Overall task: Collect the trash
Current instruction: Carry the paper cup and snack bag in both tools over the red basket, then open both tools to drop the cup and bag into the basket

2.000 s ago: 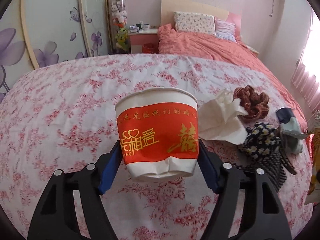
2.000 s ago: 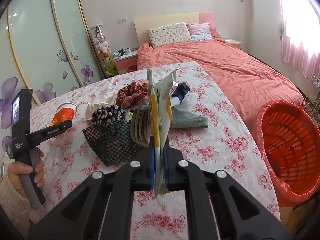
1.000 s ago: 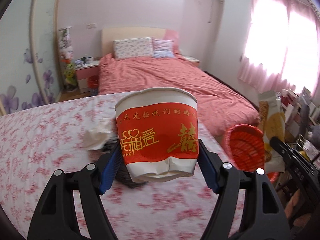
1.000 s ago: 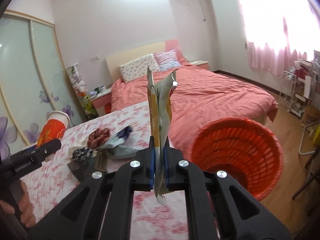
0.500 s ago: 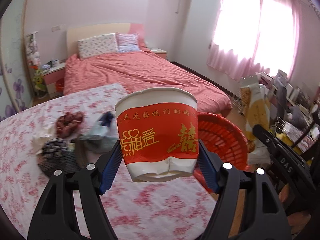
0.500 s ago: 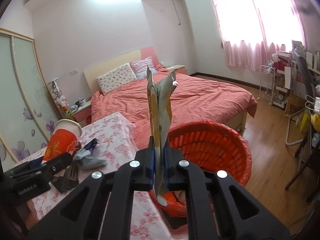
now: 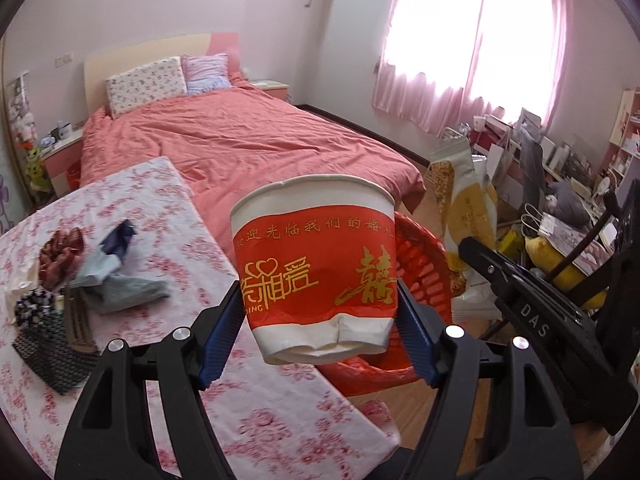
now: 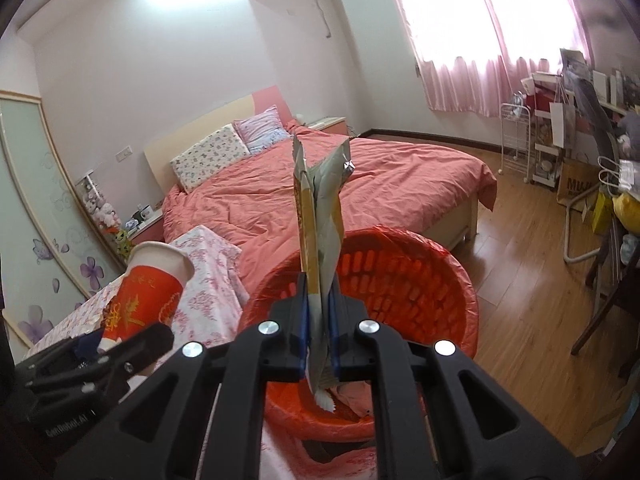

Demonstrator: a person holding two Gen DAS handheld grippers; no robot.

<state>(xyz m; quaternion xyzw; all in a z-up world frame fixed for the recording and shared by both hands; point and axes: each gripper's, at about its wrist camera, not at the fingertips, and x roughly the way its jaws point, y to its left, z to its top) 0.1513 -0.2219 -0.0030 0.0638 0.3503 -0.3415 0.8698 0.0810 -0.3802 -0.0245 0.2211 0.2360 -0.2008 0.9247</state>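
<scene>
Holding a red and white paper cup (image 7: 314, 264) between its blue pads, the left gripper (image 7: 320, 312) presses on the two sides of the cup, whose bottom edge is dented. The cup is upright and hangs above the edge of the table (image 7: 280, 432), partly in front of the red trash basket (image 7: 424, 256). In the right wrist view the same cup (image 8: 148, 292) is tilted at the left, just beside the basket (image 8: 400, 280).

The right gripper (image 8: 320, 320) has its jaws almost closed on a flat snack bag (image 8: 320, 216), yellow and silver, which stands upright between the pads. The lower tip of the bag hangs over the open mouth of the basket. In the left wrist view this bag (image 7: 464, 216) appears at the right, above the basket rim.

The basket stands on the wooden floor (image 8: 520, 240), touching or just beside the table corner. On the flowered tablecloth near the left edge lie a grey and blue cloth (image 7: 116, 276), a brown scrunchie (image 7: 60, 260), a black woven holder (image 7: 44, 344) and a white tissue (image 7: 18, 284). Behind is a bed with a coral cover (image 7: 240, 140).
</scene>
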